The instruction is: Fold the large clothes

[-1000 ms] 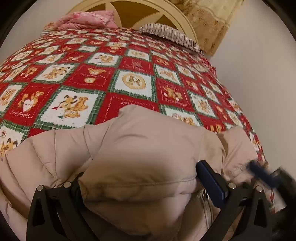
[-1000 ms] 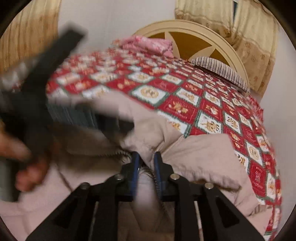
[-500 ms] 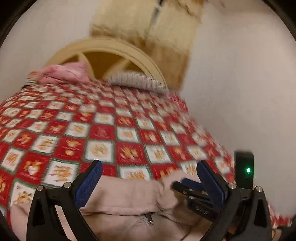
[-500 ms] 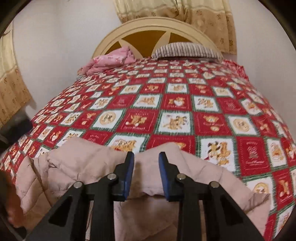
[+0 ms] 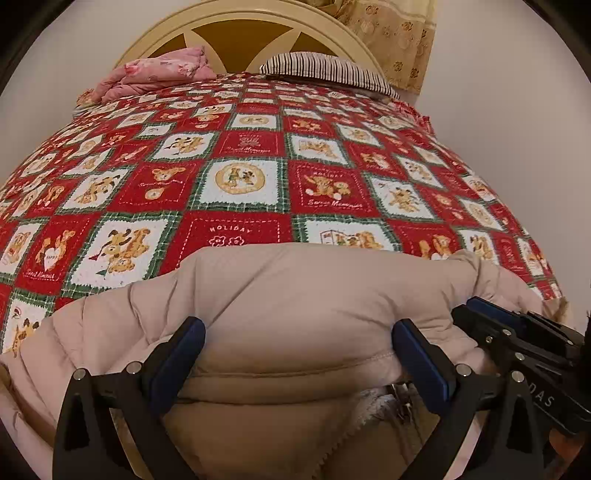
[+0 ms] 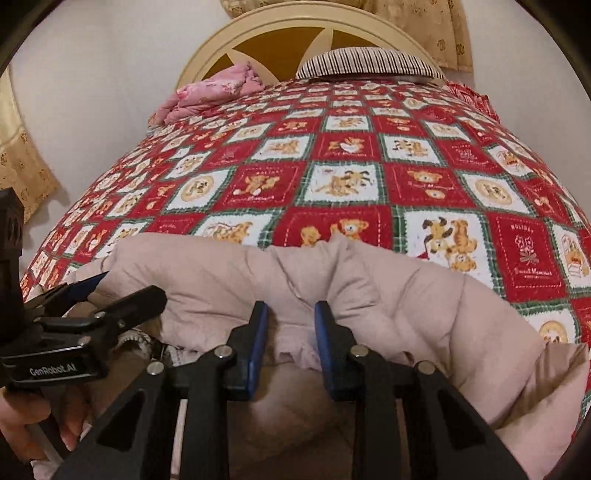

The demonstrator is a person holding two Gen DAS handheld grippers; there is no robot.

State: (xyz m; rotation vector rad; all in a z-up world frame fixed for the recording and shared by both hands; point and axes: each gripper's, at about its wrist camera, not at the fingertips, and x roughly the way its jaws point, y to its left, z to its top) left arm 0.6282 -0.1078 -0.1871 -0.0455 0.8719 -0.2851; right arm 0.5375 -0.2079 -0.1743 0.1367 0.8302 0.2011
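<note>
jacket [image 5: 303, 291]: pale beige-pink, plain, quilted stitching; lining near the zip a darker tan. bedspread [image 5: 243, 177]: red and white checked squares, green plaid borders, tan teddy bears and dogs, white "holiday" lettering on red. pillow [image 5: 325, 68]: black and white narrow stripes. folded blanket [image 5: 159, 74]: pink, floral print. headboard [image 5: 236, 22]: cream frame, mustard-brown panels. curtain [image 5: 399, 37]: yellow-beige with darker flower motif. wall [image 5: 517, 110]: off-white. fingers [image 5: 421, 354]: black frames, blue pads, both grippers.
</note>
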